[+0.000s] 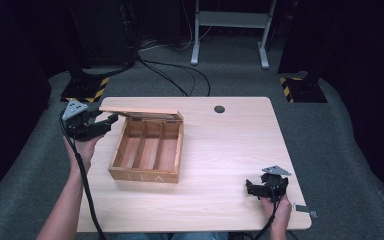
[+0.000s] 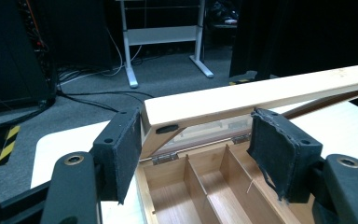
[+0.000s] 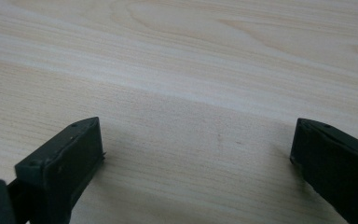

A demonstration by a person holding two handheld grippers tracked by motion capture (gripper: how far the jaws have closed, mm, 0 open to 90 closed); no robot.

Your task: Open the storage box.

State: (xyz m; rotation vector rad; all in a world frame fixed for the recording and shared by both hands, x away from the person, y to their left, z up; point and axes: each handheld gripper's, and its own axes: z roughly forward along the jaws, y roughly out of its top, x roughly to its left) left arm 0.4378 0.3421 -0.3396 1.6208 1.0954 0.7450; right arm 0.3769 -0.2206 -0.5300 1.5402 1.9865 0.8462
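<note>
A: Worktop (image 1: pixel 220 165) noted: pale wood, rounded corners, a dark round grommet (image 1: pixel 219 109) set near its far edge.

B: Tea box (image 1: pixel 147 155) recorded on the left half of the worktop, wooden, with "TEA" lettered on the front wall. Three long compartments are seen inside, divided by two slats. Nothing can be made out in them.

A: Lid (image 1: pixel 141 112) logged as raised, hinged at the far wall, its front edge lifted well above the box rim. Two metal hinges are seen in the left gripper view, one at (image 2: pixel 164 158).

B: Left claw (image 1: pixel 107 121) is held at the box's far left corner, beside the lid. In the left gripper view the lid's edge (image 2: pixel 261 93) is seen passing between the two pads (image 2: pixel 121 149). The left pad sits just beside the lid's corner; the right pad stands clear of the wood. Jaws are read as apart, not clamped on the lid. Whether the left pad actually touches the lid cannot be told.

A: Right claw (image 1: pixel 252 189) is rested near the worktop's near right corner, well apart from the tea box. In the right gripper view its jaws are spread wide over bare wood grain, with nothing between them.

B: Floor beyond: grey carpet, black cables, a white desk frame (image 1: pixel 230 30).
</note>
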